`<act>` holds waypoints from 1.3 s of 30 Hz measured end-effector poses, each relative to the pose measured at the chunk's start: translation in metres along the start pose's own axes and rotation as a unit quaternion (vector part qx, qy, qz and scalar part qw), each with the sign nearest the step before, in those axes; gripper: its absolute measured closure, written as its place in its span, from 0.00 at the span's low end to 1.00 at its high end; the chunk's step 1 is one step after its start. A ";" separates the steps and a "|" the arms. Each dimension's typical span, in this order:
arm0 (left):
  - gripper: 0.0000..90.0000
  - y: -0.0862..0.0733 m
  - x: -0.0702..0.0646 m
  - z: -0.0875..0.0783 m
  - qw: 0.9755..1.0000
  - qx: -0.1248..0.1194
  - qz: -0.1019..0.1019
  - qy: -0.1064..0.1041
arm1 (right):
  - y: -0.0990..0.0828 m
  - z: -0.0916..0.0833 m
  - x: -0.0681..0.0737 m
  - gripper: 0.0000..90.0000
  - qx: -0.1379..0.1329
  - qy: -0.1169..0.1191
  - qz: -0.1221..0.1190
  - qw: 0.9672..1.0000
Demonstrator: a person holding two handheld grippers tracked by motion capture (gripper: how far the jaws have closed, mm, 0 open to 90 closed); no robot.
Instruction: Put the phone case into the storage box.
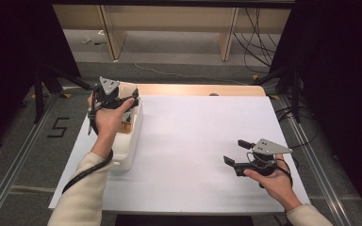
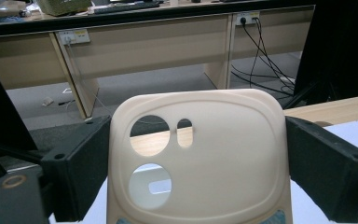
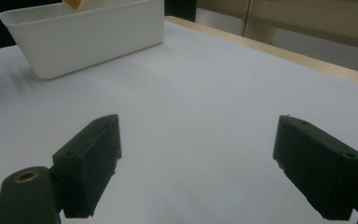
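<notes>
Left hand-held gripper [image 2: 198,154] clamps cream phone case [image 2: 200,158] above white bin [image 1: 128,141].

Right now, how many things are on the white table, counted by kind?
Cream phone case, between the left gripper's fingers: 1
White bin: 1
Grippers, counting the right gripper too: 2
Total: 4

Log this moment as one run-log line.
left gripper: shut on phone case, above white bin | right gripper: open, nothing between jaws, over white table
</notes>
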State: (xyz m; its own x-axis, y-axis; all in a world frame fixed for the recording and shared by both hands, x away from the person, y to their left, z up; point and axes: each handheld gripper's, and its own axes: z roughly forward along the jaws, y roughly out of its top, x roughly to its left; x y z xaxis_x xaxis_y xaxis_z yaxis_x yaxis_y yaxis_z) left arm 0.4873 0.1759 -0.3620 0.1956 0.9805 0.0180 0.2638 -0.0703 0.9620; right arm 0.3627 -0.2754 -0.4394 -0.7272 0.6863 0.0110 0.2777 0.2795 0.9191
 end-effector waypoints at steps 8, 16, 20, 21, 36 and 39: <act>0.12 -0.001 0.000 0.003 1.000 0.002 0.001 0.001 | 0.000 0.000 0.000 0.18 0.000 -0.001 0.001 1.000; 0.12 -0.001 0.000 0.006 1.000 0.003 0.005 0.000 | 0.000 0.000 0.000 0.18 0.001 -0.001 0.000 1.000; 0.12 -0.001 0.001 0.008 1.000 0.002 0.003 0.001 | 0.000 0.000 0.000 0.18 0.001 -0.001 0.000 1.000; 0.12 0.000 0.001 0.008 1.000 0.002 0.003 0.001 | 0.000 0.000 0.000 0.18 0.001 -0.001 0.001 1.000; 0.12 0.000 0.002 0.014 1.000 0.001 0.002 0.001 | 0.000 0.000 0.000 0.18 0.000 -0.001 0.000 1.000; 0.12 0.001 0.002 0.016 1.000 0.001 0.003 0.002 | 0.000 0.000 0.000 0.18 0.000 -0.001 0.001 1.000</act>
State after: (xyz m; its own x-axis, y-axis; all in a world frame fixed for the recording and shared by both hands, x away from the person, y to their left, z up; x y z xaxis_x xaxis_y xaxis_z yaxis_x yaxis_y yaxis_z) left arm 0.5026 0.1746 -0.3655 0.1941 0.9807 0.0247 0.2654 -0.0767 0.9611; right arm 0.3624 -0.2755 -0.4392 -0.7250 0.6887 0.0114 0.2795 0.2790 0.9187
